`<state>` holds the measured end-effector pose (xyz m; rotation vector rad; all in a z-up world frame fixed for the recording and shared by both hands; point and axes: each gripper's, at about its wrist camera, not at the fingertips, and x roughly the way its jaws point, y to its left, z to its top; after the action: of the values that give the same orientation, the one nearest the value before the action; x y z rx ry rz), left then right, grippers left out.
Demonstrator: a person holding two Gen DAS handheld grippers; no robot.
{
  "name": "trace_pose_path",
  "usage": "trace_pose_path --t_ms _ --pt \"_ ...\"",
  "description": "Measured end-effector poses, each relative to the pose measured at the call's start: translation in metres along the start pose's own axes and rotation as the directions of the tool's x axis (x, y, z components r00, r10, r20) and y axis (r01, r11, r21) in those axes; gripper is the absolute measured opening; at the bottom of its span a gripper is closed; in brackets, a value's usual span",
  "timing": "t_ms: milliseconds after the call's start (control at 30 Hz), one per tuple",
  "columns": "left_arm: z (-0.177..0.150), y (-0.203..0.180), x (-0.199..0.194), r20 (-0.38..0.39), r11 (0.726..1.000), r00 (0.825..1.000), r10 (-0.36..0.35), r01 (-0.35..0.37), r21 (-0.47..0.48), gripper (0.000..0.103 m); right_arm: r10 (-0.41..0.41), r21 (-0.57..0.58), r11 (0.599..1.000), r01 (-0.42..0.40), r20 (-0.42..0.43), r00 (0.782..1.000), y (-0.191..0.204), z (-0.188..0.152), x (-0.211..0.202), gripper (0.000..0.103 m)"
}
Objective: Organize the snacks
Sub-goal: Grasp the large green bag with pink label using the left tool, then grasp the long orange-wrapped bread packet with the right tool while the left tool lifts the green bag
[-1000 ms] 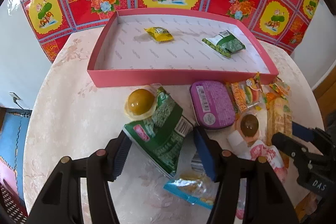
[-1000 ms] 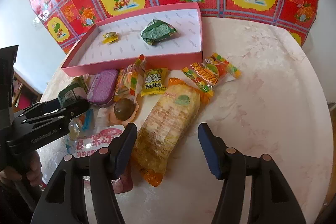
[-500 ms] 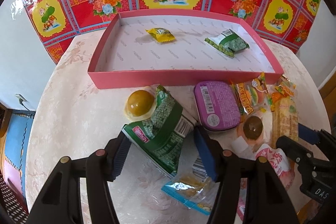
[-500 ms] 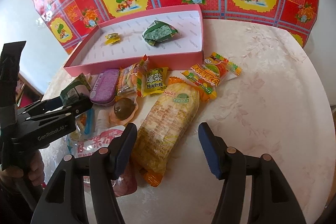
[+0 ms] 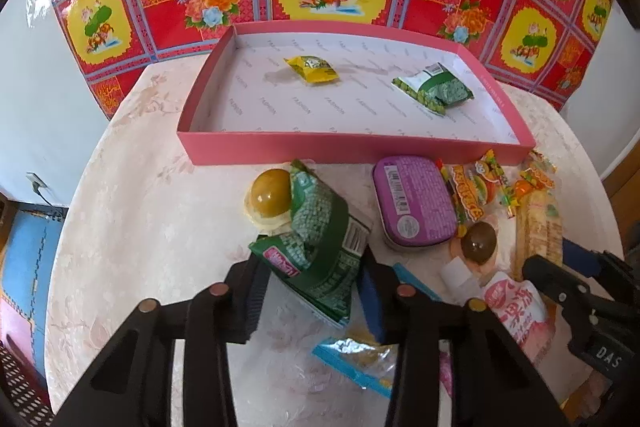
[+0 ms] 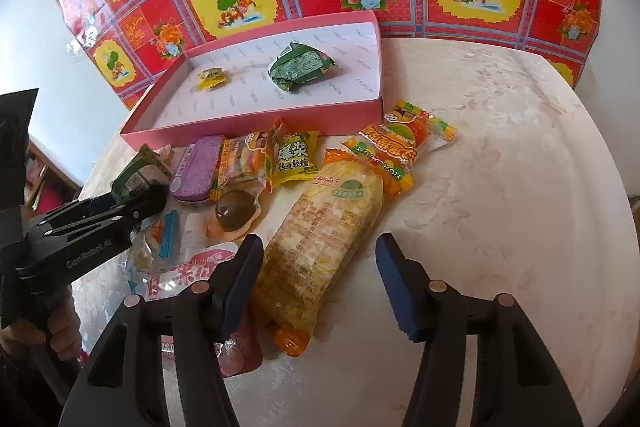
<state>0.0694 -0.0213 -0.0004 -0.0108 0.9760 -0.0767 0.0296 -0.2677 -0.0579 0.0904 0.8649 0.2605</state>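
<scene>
Left gripper (image 5: 310, 279): jaws have just closed in and now pinch the green pea-print foil bag (image 5: 320, 247); the bag is crumpled and bunched up between the blue pads, flatter in the earlier frame. It sits on the bench (image 5: 152, 227) just in front of the pink box (image 5: 352, 149), touching a round amber jelly cup (image 5: 270, 193).

Right gripper (image 6: 316, 279): jaws have just narrowed a bit, still fairly wide, straddling the long clear-film wafer pack (image 6: 320, 247) with orange crimped ends. Left pad is at the pack's edge, right pad is clear of it; no grip.

Pink box is shallow cardboard with a white liner printed "FASHION". Inside: a small yellow sachet (image 5: 312, 69) and a second green pea bag (image 5: 434, 91), well apart.

Loose on the bench: a purple rounded tin (image 5: 414, 203) with barcode label up, a darker jelly cup (image 5: 478, 243), and a glossy pink pouch (image 5: 516, 311) with Chinese lettering. The right gripper's body reads "DAS" in the left wrist view. The bench cloth is pale floral damask.
</scene>
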Motion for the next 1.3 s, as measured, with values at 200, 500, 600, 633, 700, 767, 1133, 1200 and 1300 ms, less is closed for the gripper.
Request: trace_pose_path --t_ms 200,500,600,633,700,767,1133,1200,1300 --pt "-0.004 0.007 -0.004 -0.004 0.999 0.999 -0.043 0.043 -0.023 0.034 0.011 -0.003 1.000 -0.011 0.009 1.000 0.000 -0.002 -0.002 0.046" --pt "-0.010 0.009 -0.012 -0.001 0.997 0.998 -0.069 0.069 -0.021 0.033 -0.003 -0.025 1.000 0.004 0.056 0.998 0.000 -0.004 -0.011 0.029" --pt "-0.011 0.009 -0.016 0.009 0.997 0.997 -0.074 0.075 -0.019 0.033 -0.012 -0.040 0.999 0.015 0.079 0.997 0.001 -0.004 -0.016 0.024" --pt "-0.011 0.009 -0.018 0.013 0.997 0.997 -0.076 0.077 -0.018 0.033 -0.010 -0.041 0.999 0.013 0.084 0.996 0.001 -0.004 -0.018 0.023" --pt "-0.011 0.009 -0.021 0.020 0.997 0.997 -0.078 0.078 -0.017 0.033 -0.010 -0.041 0.999 0.014 0.093 0.996 0.001 -0.004 -0.020 0.020" --pt "-0.011 0.009 -0.023 0.025 0.997 0.997 -0.078 0.079 -0.017 0.033 -0.011 -0.041 0.999 0.016 0.102 0.995 0.000 -0.004 -0.022 0.015" --pt "-0.014 0.015 -0.036 0.053 0.996 0.996 -0.075 0.077 -0.035 0.033 -0.023 0.033 0.999 0.020 0.066 0.998 -0.010 -0.003 -0.023 0.018" --pt "-0.014 0.016 -0.037 0.056 0.996 0.995 -0.077 0.079 -0.040 0.033 -0.029 0.055 0.998 0.026 0.051 0.998 -0.012 -0.002 -0.020 0.034" --pt "-0.015 0.017 -0.040 0.062 0.996 0.995 -0.079 0.082 -0.046 0.033 -0.033 0.064 0.997 0.031 0.022 0.999 -0.012 0.000 -0.015 0.040"
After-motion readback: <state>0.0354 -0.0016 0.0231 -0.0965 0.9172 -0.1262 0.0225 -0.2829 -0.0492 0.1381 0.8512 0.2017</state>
